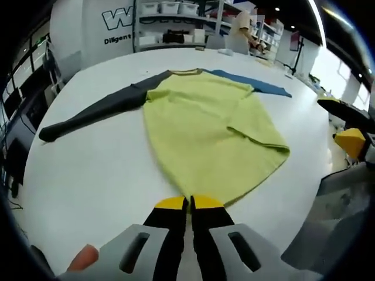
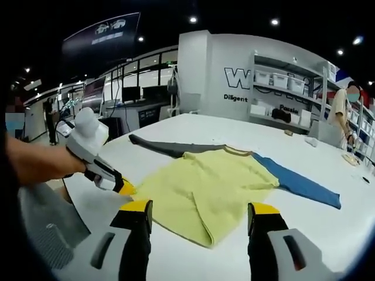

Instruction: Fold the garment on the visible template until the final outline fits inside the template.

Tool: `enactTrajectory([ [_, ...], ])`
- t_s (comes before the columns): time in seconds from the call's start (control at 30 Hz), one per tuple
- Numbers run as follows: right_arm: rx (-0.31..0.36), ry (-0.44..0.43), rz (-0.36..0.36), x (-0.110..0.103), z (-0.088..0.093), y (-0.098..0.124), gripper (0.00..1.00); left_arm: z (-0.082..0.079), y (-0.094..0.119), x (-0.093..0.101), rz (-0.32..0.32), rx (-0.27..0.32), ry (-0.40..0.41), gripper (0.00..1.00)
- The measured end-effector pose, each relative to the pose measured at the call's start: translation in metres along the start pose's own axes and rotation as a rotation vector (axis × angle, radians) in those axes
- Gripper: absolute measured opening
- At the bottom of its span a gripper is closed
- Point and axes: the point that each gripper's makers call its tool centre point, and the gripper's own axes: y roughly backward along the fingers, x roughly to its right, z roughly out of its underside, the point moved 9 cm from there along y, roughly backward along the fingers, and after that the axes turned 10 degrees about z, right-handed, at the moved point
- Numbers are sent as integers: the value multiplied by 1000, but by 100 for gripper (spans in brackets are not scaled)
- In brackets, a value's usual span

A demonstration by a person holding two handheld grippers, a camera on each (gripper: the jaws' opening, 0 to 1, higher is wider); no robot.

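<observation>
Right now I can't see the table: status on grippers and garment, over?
Left gripper shut on the shirt hem. Right gripper open, off the cloth. Yellow shirt flat on the white table, grey sleeve and blue sleeve spread. Nothing in the way.

A big white desk (image 1: 88, 175) with a rounded edge carries the work. Spread flat on it lies a long-sleeved garment (image 1: 205, 129) with a yellow-green body, one dark grey sleeve (image 1: 99, 111) stretched straight out across the desk and one blue sleeve (image 1: 258, 85) reaching the other way. The side of the body near the blue sleeve is folded over onto itself. Farther back on the desk, well apart from the garment, lie a few small items (image 2: 310, 140), too small to tell.
</observation>
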Motion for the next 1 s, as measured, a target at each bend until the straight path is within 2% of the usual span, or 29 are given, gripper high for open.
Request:
enactTrajectory([
  [0.3, -3, 32, -6, 1, -10, -11, 60, 8, -7, 3, 22, -37, 0, 0],
  [0.57, -16, 94, -23, 2, -20, -35, 51, 9, -8, 1, 33, -45, 6, 0],
  [0.83, -70, 160, -52, -6, -15, -65, 48, 9, -9, 0, 38, -45, 11, 0],
  [1.0, -136, 215, -76, -12, -6, -91, 44, 9, -9, 1, 40, -45, 11, 0],
])
